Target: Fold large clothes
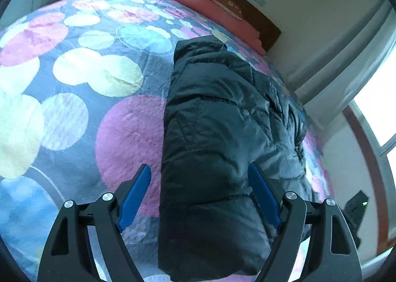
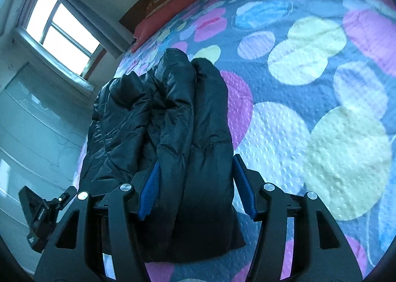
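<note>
Black puffer jacket [image 1: 217, 138] lies on the bed over a circle-patterned bedspread [image 1: 81, 98], already doubled into a long narrow bundle — sleeves and side panels appear turned inward, leaving a stacked ridge along the centre; its long axis runs from the near edge of the bed away toward the red pillow [image 1: 217, 12] and headboard, the rounded far end, seemingly collar or hood, pointing that way and the squared near end toward both grippers. Left gripper [image 1: 199, 195] hovers over the near end with jaws wide and nothing pinched; one blue pad stands over bare bedspread, the other over the jacket's top. Right gripper [image 2: 195, 183] straddles the near end of the bundle as seen from the right wrist, jaws at a moderate gap and opening, the padded fabric between them; whether the pads still press on it cannot be told. Judgement: the lengthwise fold is done and the grip is being let go; the step outstanding is the crosswise fold. That calls for both grippers to take the near-end corners through all layers and carry them toward the far end — the slick, puffy fabric is likely to spring open unless pressed flat
</note>
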`<state>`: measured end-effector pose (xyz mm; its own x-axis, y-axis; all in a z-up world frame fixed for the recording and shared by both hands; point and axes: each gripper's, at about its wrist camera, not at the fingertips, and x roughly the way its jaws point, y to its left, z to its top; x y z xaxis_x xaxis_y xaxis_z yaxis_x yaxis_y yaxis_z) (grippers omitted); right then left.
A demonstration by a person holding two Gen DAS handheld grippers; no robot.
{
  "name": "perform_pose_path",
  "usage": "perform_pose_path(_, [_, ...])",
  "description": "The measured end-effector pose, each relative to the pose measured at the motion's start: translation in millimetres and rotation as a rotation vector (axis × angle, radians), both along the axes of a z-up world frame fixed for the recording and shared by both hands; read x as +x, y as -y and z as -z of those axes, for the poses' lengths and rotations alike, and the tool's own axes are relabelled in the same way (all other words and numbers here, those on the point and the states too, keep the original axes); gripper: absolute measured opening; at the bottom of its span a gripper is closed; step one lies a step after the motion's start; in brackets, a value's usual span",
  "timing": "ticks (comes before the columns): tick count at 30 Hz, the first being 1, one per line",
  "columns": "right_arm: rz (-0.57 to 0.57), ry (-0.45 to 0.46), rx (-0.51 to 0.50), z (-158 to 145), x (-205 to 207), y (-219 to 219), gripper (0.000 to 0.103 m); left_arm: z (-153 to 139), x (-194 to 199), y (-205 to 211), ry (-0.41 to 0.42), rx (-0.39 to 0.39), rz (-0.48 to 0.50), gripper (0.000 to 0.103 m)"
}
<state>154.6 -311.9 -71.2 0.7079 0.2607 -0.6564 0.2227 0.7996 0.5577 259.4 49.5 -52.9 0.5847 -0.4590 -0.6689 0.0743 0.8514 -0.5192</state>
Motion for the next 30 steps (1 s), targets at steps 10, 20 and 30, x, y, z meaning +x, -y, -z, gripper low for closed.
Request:
perform_pose_path(10, [0.031,0.057,-0.228,-52,-41,-24,0.068,-31,-37,17,0.098,0.199,-0.027,0.079])
perform_pose_path(20, [-0.032,0.114,-0.381,-81,-76,-71,0.079,-68,-87,32,0.213,0.332,-0.072,0.083])
perform_pose_path(30, [-0.078,0.155,-0.445,-95,-101,-103,0.083,-87,-125,41,0.274,0.382,-0.085,0.086])
